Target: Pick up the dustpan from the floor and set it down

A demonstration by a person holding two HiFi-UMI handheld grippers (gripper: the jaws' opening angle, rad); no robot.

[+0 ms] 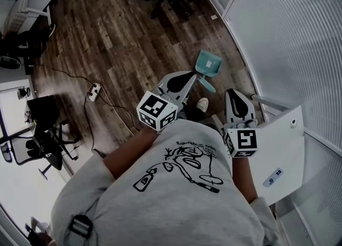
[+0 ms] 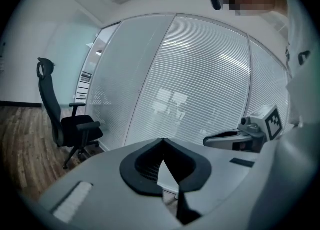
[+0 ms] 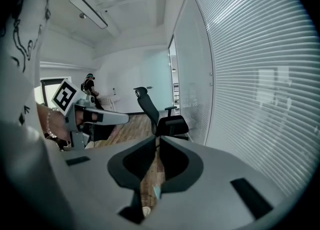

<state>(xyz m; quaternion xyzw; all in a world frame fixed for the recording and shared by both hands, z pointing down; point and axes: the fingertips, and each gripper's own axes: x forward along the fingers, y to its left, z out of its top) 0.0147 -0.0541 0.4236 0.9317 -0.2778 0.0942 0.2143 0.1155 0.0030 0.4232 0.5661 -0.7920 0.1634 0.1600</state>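
While the teal dustpan (image 1: 208, 64) lies untouched on the wooden floor (image 1: 123, 42), near the foot of the glass wall (image 1: 288, 37) with its handle pointing back toward your shoe (image 1: 202, 103), the step in hand is judged to be the approach. Your left gripper (image 2: 163, 143) hangs above and just short of it, fingers clenched on nothing; your right gripper (image 3: 156, 138) sits further back, likewise clenched and empty. You must next part one pair of fingers and lower onto the handle. The glass wall hems your right; a white panel (image 1: 278, 154) stands beside that arm. Open floor lies leftward, the power strip (image 1: 94, 91) well apart.
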